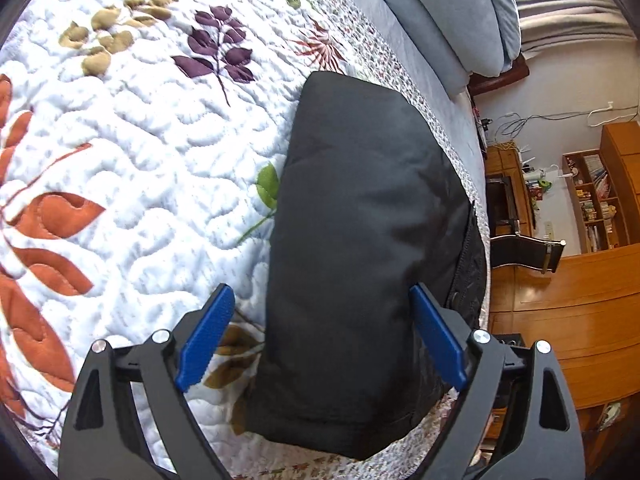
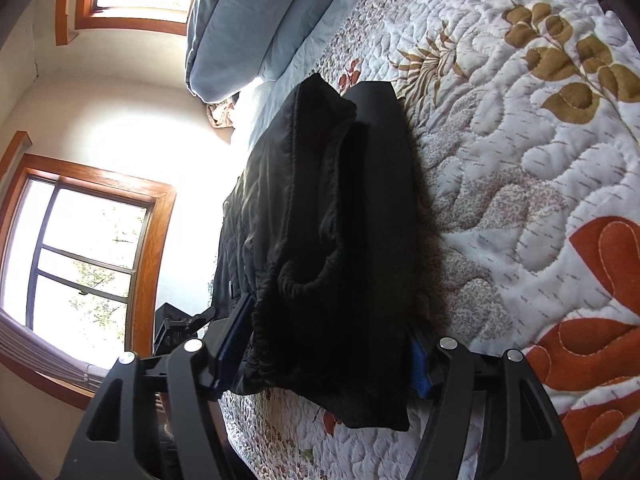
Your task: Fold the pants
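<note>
On the quilt (image 1: 140,128) near the bed's edge lie the pants (image 1: 360,208), folded into a compact black bundle. Left gripper (image 1: 324,332) stands wide, clear of the cloth; right gripper (image 2: 332,344) straddles the bundle, and whether its pads press I cannot tell. Folding looks finished; next, probably, both draw back without dragging the layers.

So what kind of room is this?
Most likely a bedroom. A bed with a leafy quilt and blue pillows fills the view, black folded pants lie on it, and wooden shelves stand by the wall.
</note>
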Tool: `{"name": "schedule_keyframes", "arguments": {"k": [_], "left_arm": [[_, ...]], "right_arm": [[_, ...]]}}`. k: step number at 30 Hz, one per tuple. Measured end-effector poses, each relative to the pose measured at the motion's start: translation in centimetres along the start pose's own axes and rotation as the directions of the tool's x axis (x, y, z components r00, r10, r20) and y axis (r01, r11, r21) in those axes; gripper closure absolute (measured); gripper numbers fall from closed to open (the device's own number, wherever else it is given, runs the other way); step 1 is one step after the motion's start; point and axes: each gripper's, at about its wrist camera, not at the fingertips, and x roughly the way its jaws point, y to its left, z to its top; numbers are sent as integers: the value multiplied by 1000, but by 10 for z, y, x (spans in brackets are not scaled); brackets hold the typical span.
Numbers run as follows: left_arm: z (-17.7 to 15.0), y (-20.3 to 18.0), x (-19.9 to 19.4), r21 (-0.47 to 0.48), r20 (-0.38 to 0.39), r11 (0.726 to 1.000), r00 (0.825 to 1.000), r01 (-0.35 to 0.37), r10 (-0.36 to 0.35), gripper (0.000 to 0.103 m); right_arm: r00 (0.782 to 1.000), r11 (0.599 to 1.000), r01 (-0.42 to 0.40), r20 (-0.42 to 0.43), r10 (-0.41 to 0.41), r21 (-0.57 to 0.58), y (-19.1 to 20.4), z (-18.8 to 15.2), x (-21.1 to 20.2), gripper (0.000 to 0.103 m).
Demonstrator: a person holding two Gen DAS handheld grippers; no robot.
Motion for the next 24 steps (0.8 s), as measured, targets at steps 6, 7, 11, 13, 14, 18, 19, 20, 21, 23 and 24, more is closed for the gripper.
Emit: {"name": "schedule_keyframes", "arguments": {"k": [6,7,11,13,14,18,19,20,21,23,24], "left_arm": [[-14,3,-26,32,50,996,995,-87,85,8],[-17,2,-31,41,63,993,993,-107,104,7],[-32,-10,-46,82,112,972,971,-221,212,4],[-42,-16,-51,102,127,959,960,-264,251,3],[-47,-19,-53,112,132,955,956,-276,261,3],[-73,-36,-57,159,149,936,945,-314,292,3],[-82,-40,-57,177,150,930,942,-323,299,3],[-89,-45,-57,196,156,922,939,-335,308,3],[-95,-50,-58,215,166,911,933,-351,320,3],[-108,-60,-58,247,194,886,916,-393,352,3],[-114,-65,-59,260,208,871,905,-416,370,3]], "right_arm": [[998,998,64,27,-63,-22,2,-18,-27,30],[996,996,86,31,-85,-30,3,-22,-32,30],[974,971,221,60,-217,-88,18,-42,-48,21],[951,943,304,96,-293,-134,33,-54,-53,16],[937,926,345,116,-329,-155,40,-58,-54,12],[871,840,488,188,-453,-236,74,-82,-51,4],[864,829,501,198,-462,-248,80,-88,-50,4],[860,823,508,205,-467,-254,86,-93,-48,4],[857,818,512,211,-470,-260,92,-98,-47,4],[848,806,527,228,-478,-271,103,-108,-45,4],[842,797,537,236,-486,-276,108,-112,-45,4]]}}
